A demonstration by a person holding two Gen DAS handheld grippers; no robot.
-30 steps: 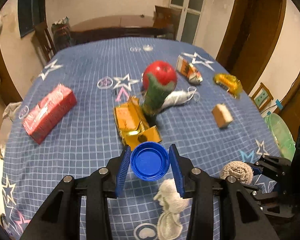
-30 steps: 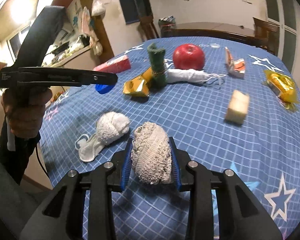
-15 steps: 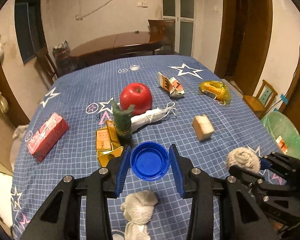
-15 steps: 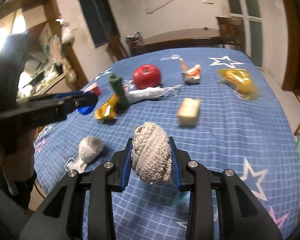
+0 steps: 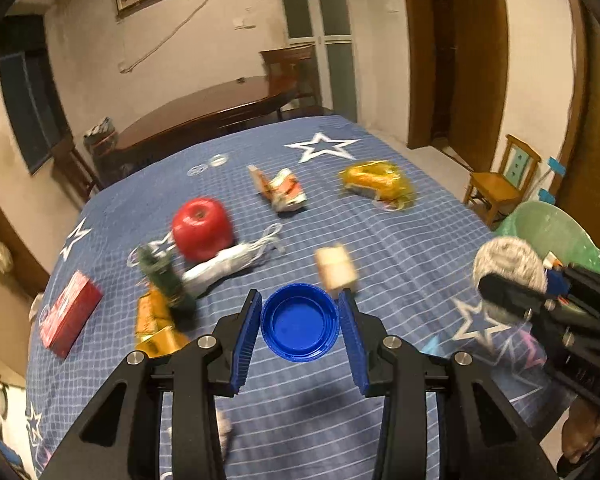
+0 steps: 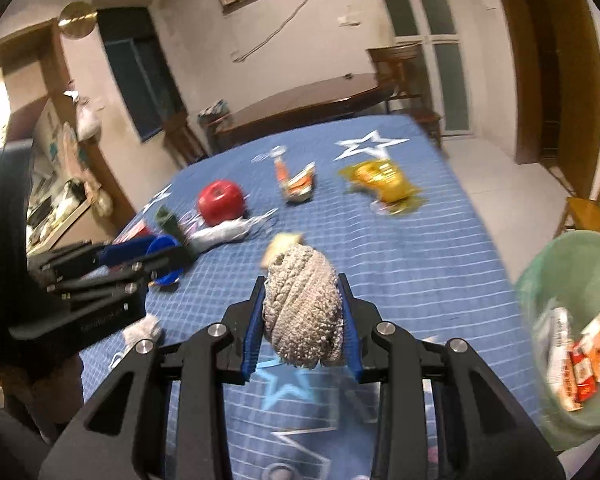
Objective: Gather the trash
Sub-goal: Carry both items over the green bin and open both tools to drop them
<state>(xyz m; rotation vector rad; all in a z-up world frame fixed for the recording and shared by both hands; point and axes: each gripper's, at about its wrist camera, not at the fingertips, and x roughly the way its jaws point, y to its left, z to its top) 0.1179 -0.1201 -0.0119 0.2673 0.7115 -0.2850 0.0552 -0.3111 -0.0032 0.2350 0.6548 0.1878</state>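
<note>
Cap [image 5: 299,322] faces camera, pinched in left tool [image 5: 300,336]; right tool [image 6: 302,320] pinches upright cloth bundle [image 6: 302,308].

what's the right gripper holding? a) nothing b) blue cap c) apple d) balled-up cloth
d, the right gripper is shut on the balled-up cloth, its pads pressed on both sides; the blue cap sits in the left gripper.

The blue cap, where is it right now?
The blue cap is up off the table, pinched between the left gripper fingers at the bottom middle of the left wrist view, in front of the tan block.
</note>
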